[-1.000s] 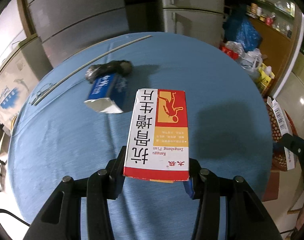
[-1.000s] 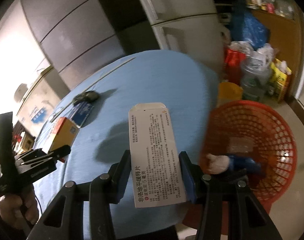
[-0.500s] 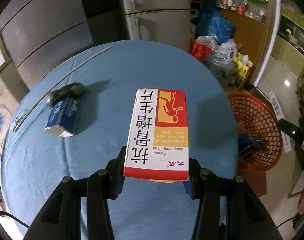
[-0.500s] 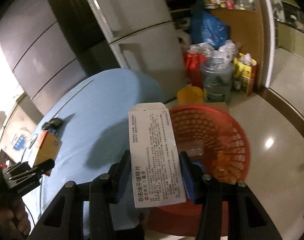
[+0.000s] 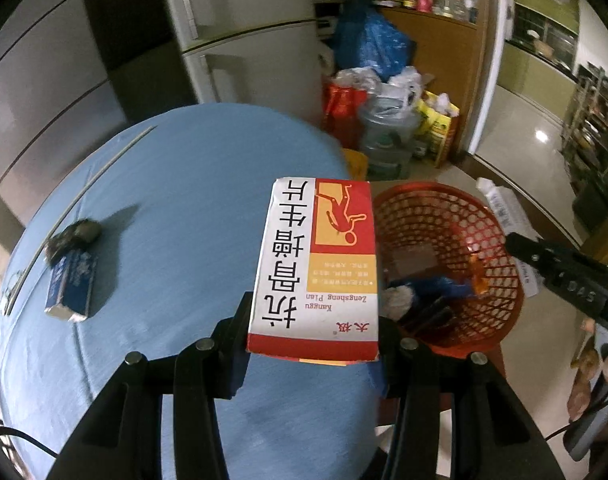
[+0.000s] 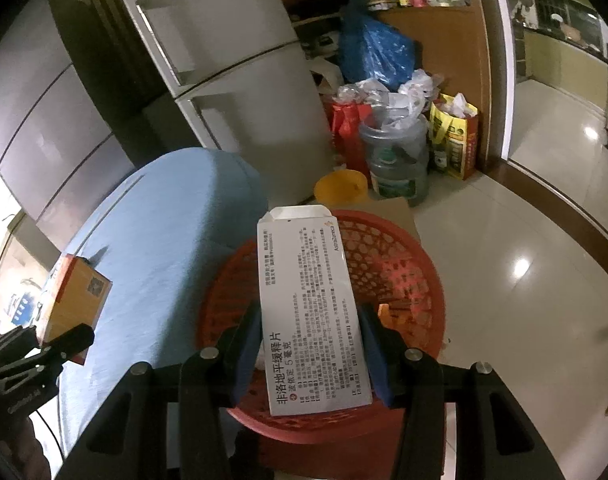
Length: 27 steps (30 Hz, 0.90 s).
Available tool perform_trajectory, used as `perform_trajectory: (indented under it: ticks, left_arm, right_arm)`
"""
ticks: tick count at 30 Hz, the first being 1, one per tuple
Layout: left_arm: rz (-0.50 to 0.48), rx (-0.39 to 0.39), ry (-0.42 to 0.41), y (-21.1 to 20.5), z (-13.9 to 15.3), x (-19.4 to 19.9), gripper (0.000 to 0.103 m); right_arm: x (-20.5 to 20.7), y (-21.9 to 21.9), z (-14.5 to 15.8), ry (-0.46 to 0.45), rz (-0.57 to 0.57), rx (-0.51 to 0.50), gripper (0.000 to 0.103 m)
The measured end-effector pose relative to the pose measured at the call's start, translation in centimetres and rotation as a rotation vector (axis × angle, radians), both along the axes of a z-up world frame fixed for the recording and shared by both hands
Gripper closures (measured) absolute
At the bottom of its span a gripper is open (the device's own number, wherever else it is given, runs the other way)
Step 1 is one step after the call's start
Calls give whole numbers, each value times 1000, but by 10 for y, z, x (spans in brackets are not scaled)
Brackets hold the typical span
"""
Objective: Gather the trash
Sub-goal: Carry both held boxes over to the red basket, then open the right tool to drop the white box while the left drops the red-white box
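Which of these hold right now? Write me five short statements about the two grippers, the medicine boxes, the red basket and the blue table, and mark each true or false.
1. The left gripper clamps a red, white and yellow medicine box. True.
2. The right gripper is open. False: it is shut on a white printed medicine box.
3. The white box hangs over the red plastic mesh basket. True.
4. The basket is empty. False: trash lies inside.
5. A blue carton lies on the blue table. True.
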<state>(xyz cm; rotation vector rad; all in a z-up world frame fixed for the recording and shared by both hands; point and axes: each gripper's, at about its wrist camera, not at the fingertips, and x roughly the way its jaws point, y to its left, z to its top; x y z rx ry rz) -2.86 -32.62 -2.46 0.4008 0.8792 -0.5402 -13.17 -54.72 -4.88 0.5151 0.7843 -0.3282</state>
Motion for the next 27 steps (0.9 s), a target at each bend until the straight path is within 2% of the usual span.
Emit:
perform_trajectory:
  ticks: [9,27]
  left_arm:
    - [-64,12,16,-39,-6,-4,53]
    - [-94,36,40,-65,-17,1,53]
  right_arm:
    - [-3,-20,-8,20,-30,7,52]
    - [8,-37,-24,46,-37,32,52]
